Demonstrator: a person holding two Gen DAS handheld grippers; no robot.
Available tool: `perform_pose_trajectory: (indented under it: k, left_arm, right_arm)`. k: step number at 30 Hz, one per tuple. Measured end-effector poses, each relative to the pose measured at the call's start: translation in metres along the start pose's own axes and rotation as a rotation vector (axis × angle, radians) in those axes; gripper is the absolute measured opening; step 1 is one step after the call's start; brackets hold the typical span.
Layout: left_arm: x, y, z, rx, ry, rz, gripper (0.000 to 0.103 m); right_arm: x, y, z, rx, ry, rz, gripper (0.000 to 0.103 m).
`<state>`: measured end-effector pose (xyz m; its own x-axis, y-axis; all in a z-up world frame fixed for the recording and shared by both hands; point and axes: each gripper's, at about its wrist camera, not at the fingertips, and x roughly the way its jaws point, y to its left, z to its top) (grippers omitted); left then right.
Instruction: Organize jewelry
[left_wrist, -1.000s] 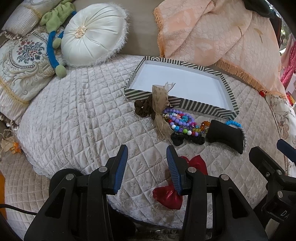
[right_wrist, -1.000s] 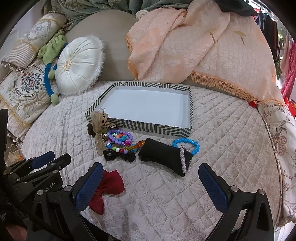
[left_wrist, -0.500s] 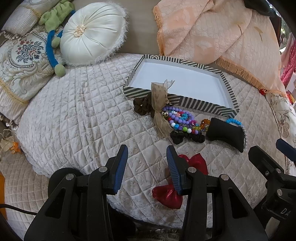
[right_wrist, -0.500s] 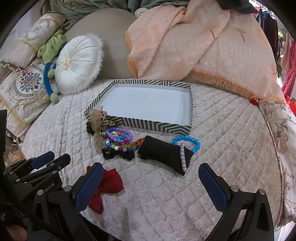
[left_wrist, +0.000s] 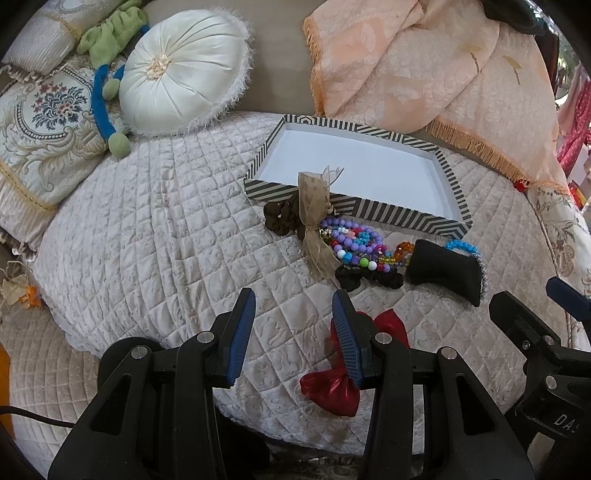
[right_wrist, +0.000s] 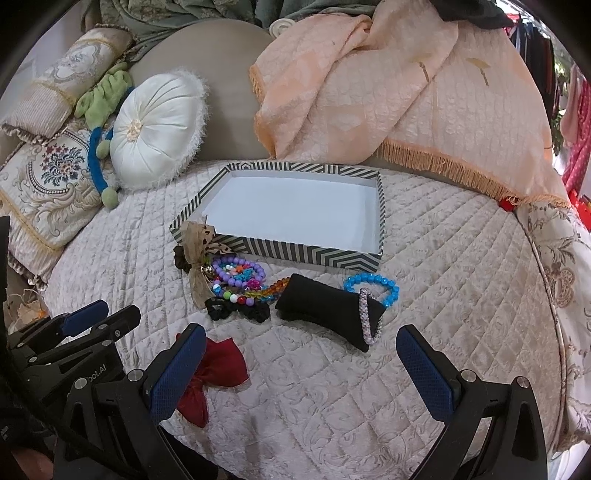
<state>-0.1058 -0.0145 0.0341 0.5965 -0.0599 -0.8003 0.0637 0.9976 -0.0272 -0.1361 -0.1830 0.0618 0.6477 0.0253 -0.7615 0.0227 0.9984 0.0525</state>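
The bed cover (right_wrist: 424, 280) is pale beige, quilted in diamonds with a scroll pattern. At 12 o'clock the tray (right_wrist: 332, 256) has black-and-cream chevron-striped walls and a white floor. The bead bracelets (right_wrist: 236, 275) mix purple, turquoise, red, green and amber. The little cushion (right_wrist: 325, 306) is black; the beaded ring (right_wrist: 373, 291) at its 1 o'clock is bright blue. The bow (right_wrist: 216, 367) at 7 o'clock is red. The round pillow (left_wrist: 177, 74) is ivory; the draped throw (right_wrist: 406, 92) is peach, orange-fringed.
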Motion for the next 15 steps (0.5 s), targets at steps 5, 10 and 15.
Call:
perform_pose_trajectory:
  k: [5, 10, 15]
  left_arm:
    - [-0.0009, -0.0003, 0.0001, 0.000, 0.003, 0.000, 0.043]
    - [-0.0009, 0.0006, -0.0002, 0.000, 0.006, -0.001, 0.043]
    - [0.0032, 0.0030, -0.0015, -0.007, 0.026, -0.002, 0.043]
  right_arm:
    - [-0.0010, -0.0008, -0.0002, 0.005, 0.002, 0.000, 0.102]
    - [-0.0010, -0.0015, 0.0004, 0.006, 0.005, -0.002, 0.102]
    - [0.0020, -0.0079, -0.0001, 0.021, 0.012, -0.005, 0.102]
